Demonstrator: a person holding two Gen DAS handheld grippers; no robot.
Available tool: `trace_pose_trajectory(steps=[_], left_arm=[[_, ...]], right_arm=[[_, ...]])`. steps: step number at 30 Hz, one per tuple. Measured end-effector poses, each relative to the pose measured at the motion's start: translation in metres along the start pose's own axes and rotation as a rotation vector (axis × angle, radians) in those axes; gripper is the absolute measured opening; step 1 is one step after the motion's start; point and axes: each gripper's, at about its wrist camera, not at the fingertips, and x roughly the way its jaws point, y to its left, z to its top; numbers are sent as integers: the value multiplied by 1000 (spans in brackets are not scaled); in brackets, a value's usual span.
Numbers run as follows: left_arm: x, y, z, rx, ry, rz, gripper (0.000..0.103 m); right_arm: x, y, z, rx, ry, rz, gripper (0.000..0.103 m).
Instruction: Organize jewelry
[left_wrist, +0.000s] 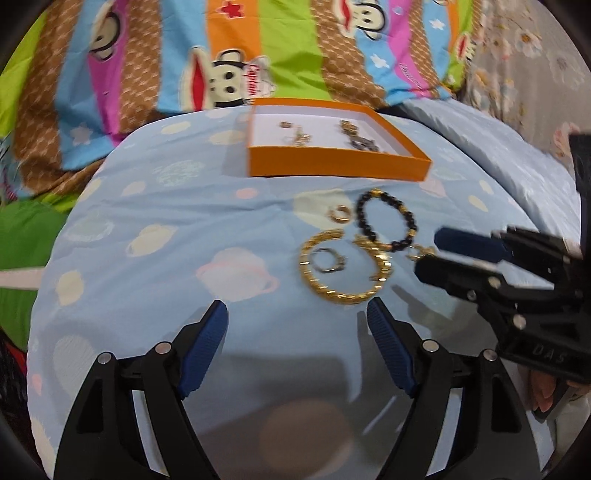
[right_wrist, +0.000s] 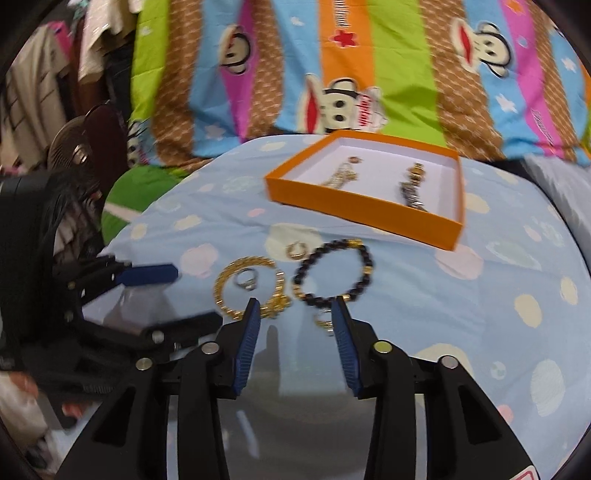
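Observation:
On the light blue quilt (left_wrist: 166, 229) lie a gold chain bracelet (left_wrist: 314, 284) with a silver ring (left_wrist: 327, 260) inside its loop, a black bead bracelet (right_wrist: 306, 267), a small gold ring (right_wrist: 296, 250) and a small gold hoop (right_wrist: 324, 319). My right gripper (right_wrist: 295, 304) hovers over the near ends of both bracelets, jaws partly apart; the hoop lies beside its right pad and nothing is pinched. My left gripper (left_wrist: 297, 306) stands wide open just short of the gold chain, with nothing in it. Behind sits the orange box (left_wrist: 332, 164) holding a few pieces.
A striped monkey-print blanket (right_wrist: 369, 55) rises behind the box. A green cushion (right_wrist: 129, 195), a fan (right_wrist: 66, 151) and hanging clothes (right_wrist: 55, 55) are at the left of the right wrist view. A grey flowered cover (left_wrist: 528, 74) lies at the far right.

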Motion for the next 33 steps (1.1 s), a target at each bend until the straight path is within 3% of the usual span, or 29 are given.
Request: trace_pose_trajectory(steps=[4,8,12,14,23,27,33], left_arm=[[-5,25,2,-82,-21,67,76],[-6,33,4,-125,-25,64,76],[-5,29,3,-106,-21,68,76],[-6,26,3,-93,-26,73,76],[-4,19,2,-67,-10,33,76],[-5,3,5,-21,-25,-28,82],[11,-36,13,193,-20,-35,80]], right_arm=[[10,6,2,-17,43,20,15],[20,0,5,14,79,39,14],[27,1,10,19,89,54,13],[29,3,11,10,95,54,4],[4,-9,13,70,-6,82,3],[7,-17,13,102,23,75,3],[12,-32,11,170,55,57,3]])
